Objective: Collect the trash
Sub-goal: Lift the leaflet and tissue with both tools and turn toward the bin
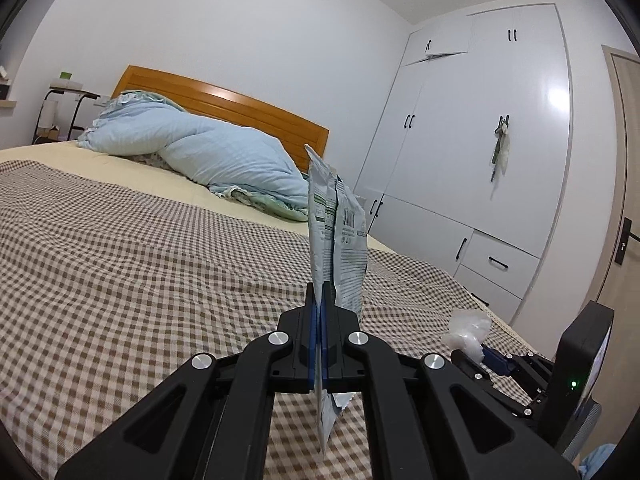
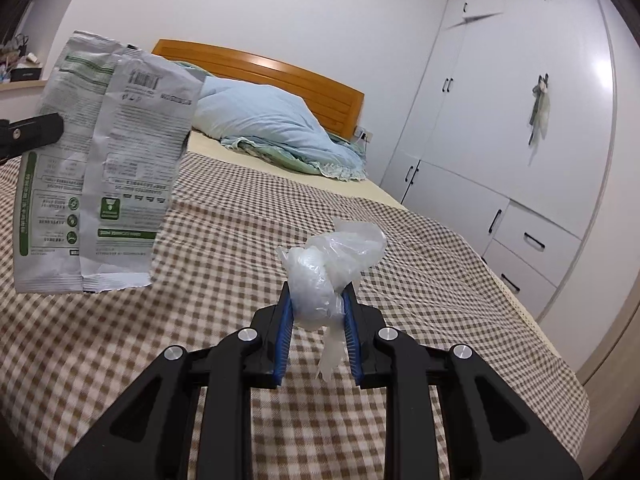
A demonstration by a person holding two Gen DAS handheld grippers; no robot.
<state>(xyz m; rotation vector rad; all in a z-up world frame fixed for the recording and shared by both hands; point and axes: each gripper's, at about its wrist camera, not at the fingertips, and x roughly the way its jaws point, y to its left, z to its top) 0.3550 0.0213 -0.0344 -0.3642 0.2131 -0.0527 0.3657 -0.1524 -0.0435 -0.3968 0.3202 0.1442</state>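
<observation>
Bedroom, white walls. Checked bedspread point(image 2: 224, 320) covered most of the bed and lay broad and bare under both grippers; its right edge dropped off near the white wardrobe point(image 2: 516, 120), with only a narrow strip of room between them. One wooden headboard point(image 2: 260, 68) stood at the far end, one rumpled pale-blue duvet point(image 2: 264, 120) heaped before it.

Left gripper point(image 1: 319, 300): jaws fully closed, pinching two empty printed sachets point(image 1: 340, 236) held edge-on and upright above the bedspread. From the right wrist view the same two sachets hung side by side at the left, overlapping, torn lower edges clear of the fabric.

Right gripper point(image 2: 318, 300): jaws part-way closed on one crumpled clear plastic bag point(image 2: 320, 276), blue pads pressing its sides, a loose tail trailing below. Held above the bedspread, near its right side.

Trash count: two sachets, one plastic bag, all lifted.
</observation>
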